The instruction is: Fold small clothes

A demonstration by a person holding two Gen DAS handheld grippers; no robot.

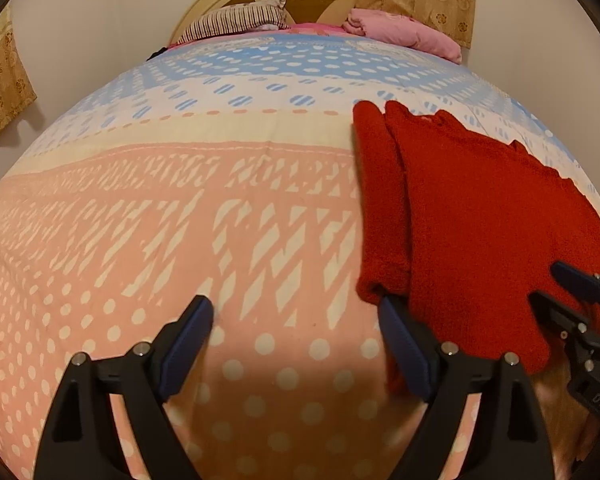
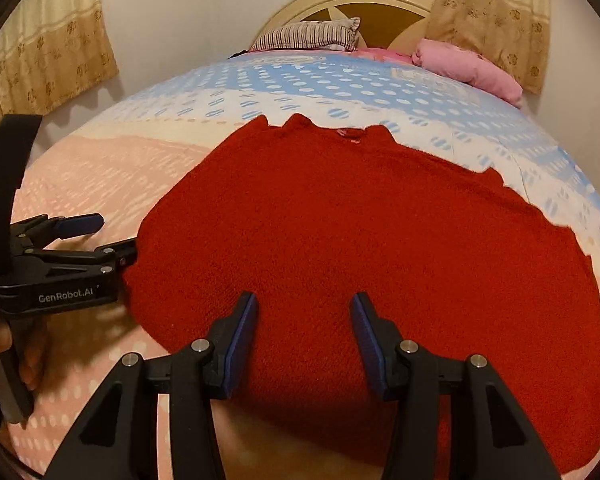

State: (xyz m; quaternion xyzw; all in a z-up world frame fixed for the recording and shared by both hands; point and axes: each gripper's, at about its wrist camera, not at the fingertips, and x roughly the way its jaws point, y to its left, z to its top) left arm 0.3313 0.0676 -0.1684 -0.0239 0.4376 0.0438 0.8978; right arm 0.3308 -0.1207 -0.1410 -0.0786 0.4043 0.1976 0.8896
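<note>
The left gripper (image 1: pixel 296 344) has its blue pads spread wide and holds nothing; its right pad sits at the cuff of the folded-in sleeve of the red knitted sweater (image 1: pixel 480 216). The right gripper (image 2: pixel 304 340) stands half open above the hem, pinching nothing. The sweater lies flat on the pink and blue patterned bedsheet (image 1: pixel 180 208). For a good next fold, both grippers should probably take one side edge together and lay it over evenly, without dragging the knit
</note>
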